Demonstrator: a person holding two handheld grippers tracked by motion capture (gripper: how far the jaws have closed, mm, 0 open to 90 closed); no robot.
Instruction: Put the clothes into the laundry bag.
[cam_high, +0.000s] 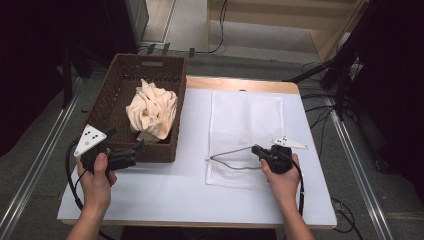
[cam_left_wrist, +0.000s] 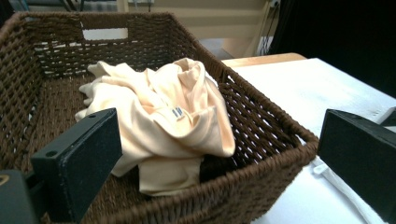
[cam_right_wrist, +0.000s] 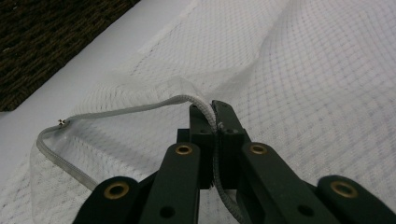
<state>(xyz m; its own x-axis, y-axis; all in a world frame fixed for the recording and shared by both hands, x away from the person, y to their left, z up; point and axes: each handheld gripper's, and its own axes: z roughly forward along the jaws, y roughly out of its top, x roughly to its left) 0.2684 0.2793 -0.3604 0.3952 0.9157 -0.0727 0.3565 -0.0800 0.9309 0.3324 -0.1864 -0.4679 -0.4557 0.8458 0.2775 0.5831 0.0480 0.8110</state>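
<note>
A crumpled peach cloth (cam_high: 152, 110) (cam_left_wrist: 173, 116) lies in a brown wicker basket (cam_high: 150, 60) (cam_left_wrist: 261, 102) at the table's left. A white mesh bag (cam_high: 245, 120) (cam_right_wrist: 303, 93) lies flat right of the basket. My right gripper (cam_high: 255, 148) (cam_right_wrist: 212, 107) is shut on the bag's zipper edge (cam_right_wrist: 130, 109) and holds it raised, so the bag's mouth gapes toward the basket. My left gripper (cam_high: 127, 140) (cam_left_wrist: 215, 126) stands open at the basket's near corner, pointing into it at the cloth, with nothing between its jaws.
The white table (cam_high: 165, 190) has bare room along its near edge. Cables (cam_high: 320, 107) and a dark stand leg (cam_high: 320, 72) lie on the floor at the right. A wooden platform (cam_high: 300, 20) sits beyond the table.
</note>
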